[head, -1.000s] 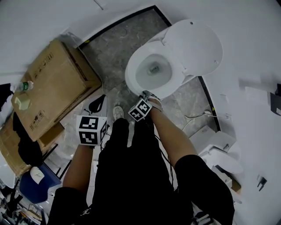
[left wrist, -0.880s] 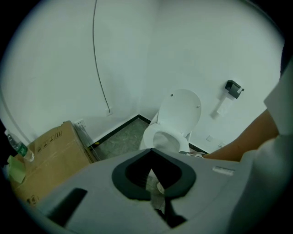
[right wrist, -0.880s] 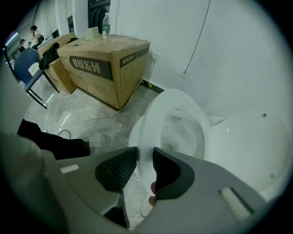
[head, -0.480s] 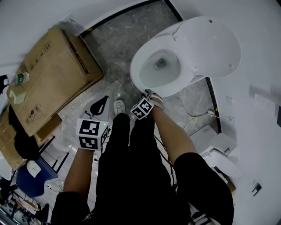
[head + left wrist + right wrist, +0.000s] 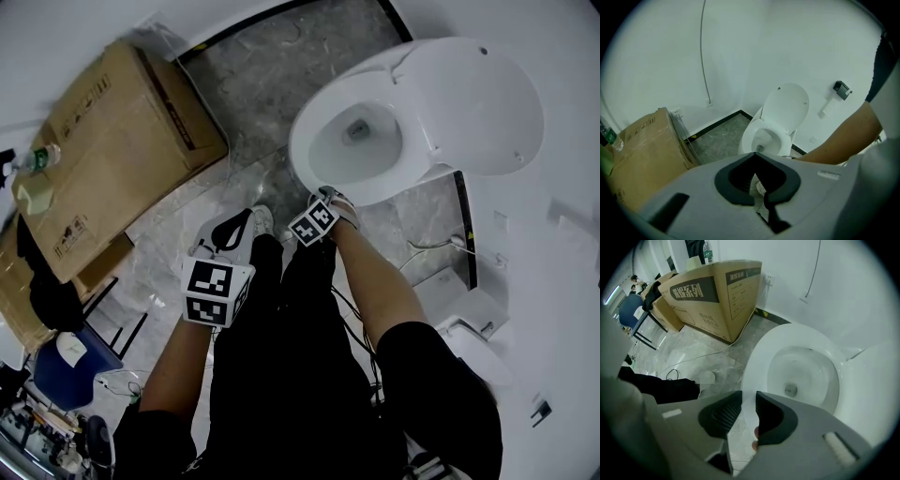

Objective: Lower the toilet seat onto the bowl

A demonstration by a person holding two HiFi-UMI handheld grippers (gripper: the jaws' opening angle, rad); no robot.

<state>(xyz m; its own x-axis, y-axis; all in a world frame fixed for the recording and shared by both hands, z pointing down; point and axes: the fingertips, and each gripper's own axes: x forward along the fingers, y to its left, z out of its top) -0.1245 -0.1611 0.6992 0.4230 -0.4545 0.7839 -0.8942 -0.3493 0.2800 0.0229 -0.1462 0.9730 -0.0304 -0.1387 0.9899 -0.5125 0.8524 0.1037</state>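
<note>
Before the toilet bowl [image 5: 302,157], right gripper [image 5: 748,401] closing empty, left gripper [image 5: 754,154] clenched empty.

The glossy white oval toilet seat [image 5: 478,103] and white ceramic toilet bowl [image 5: 302,164] contrast with the grey, pale-veined marble floor [image 5: 253,84], a brown cardboard box [image 5: 112,141] with black print, a blue chair [image 5: 66,375] and the person's black shorts [image 5: 281,375].

The toilet bowl [image 5: 305,159] is glossy, smooth white ceramic; the cardboard box [image 5: 103,150] matt brown; the floor [image 5: 272,75] polished grey stone.
</note>
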